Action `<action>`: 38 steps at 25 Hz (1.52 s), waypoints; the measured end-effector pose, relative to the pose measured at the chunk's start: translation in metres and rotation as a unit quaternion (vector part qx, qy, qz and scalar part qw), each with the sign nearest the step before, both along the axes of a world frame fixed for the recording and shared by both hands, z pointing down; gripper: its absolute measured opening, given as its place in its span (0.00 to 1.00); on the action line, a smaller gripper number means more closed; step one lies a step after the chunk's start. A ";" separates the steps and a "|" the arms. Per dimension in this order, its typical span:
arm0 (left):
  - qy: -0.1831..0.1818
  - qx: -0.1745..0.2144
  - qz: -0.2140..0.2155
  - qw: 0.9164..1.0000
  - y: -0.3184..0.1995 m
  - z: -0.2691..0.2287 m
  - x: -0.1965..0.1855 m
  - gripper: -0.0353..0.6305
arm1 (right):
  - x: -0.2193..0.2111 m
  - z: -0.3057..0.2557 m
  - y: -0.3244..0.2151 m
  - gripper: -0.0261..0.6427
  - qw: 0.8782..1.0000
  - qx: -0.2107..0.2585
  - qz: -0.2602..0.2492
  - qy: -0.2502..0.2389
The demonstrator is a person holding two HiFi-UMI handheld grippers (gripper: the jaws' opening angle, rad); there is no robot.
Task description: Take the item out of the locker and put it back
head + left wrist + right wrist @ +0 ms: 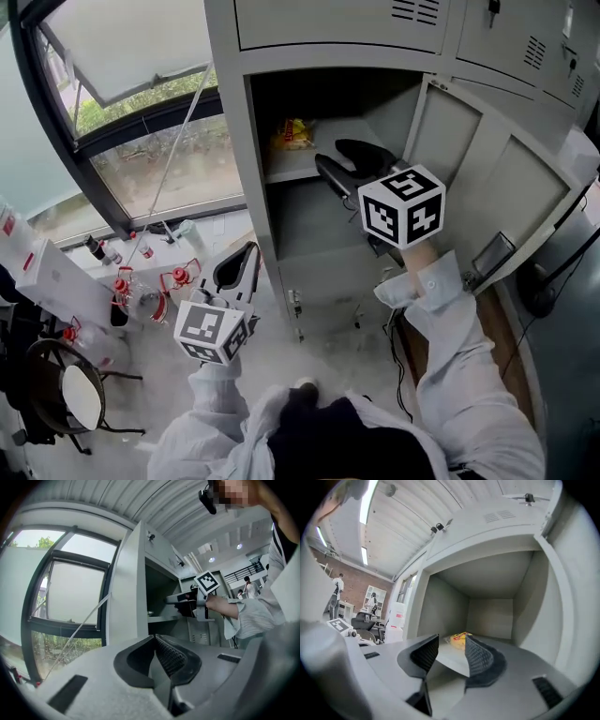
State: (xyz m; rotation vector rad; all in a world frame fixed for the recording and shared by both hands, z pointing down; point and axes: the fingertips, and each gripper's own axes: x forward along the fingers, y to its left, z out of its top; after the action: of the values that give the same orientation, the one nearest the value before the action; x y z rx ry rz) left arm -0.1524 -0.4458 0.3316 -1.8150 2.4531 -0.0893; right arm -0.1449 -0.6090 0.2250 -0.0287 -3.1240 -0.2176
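White coat sleeves fill the bottom of the head view, and each arm carries a grey two-jaw tool with a marker cube. The left gripper (154, 641) hangs outside the tall grey metal locker (246, 141), low and to its left. Its ribbed black jaws are pressed together with nothing between them.

The right gripper (451, 641) reaches level into the open upper compartment, past the swung-out grey door (487, 178). Its jaws stand partly apart and hold nothing; only the pale grey shelf (286, 172) shows in the gap. The task's thing, a small yellow crinkly packet (458, 638), lies at the back left of that shelf, close to the rear wall. It is beyond the jaw tips and apart from them. It is probably a snack bag, though it is too small and dim to be sure.

By my reading, the take-out has not begun and the reach is only part done.

- **Narrow gap:** the jaws look narrower than the packet. If they go forward as they stand, the tips could nudge it against the rear wall instead of straddling it.
- **Slippery film:** a pinch on one loose corner may slide off as the packet is lifted.
- **Off-line aim:** the packet sits left of the gripper's line, so a straight push could miss it or scrape the side wall.
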 end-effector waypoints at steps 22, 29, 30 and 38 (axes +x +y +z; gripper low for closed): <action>0.048 -0.008 -0.029 0.998 0.048 0.040 0.162 0.08 | 0.224 0.079 0.080 0.04 0.997 -0.034 0.040 -0.051; 0.085 -0.021 -0.026 0.996 0.055 0.074 0.189 0.08 | 0.274 0.141 0.078 0.04 0.991 -0.061 0.115 -0.021; 0.091 -0.022 -0.025 0.995 0.055 0.079 0.193 0.08 | 0.280 0.150 0.077 0.04 0.990 -0.064 0.122 -0.014; 0.119 -0.034 -0.013 0.992 0.055 0.108 0.214 0.08 | 0.311 0.198 0.085 0.04 0.985 -0.093 0.142 0.029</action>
State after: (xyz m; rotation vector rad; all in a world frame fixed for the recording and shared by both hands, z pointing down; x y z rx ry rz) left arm 0.0616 -0.3909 0.4392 -1.9233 2.6631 0.0462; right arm 0.1662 -0.5236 0.4231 0.3968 -3.0292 0.0775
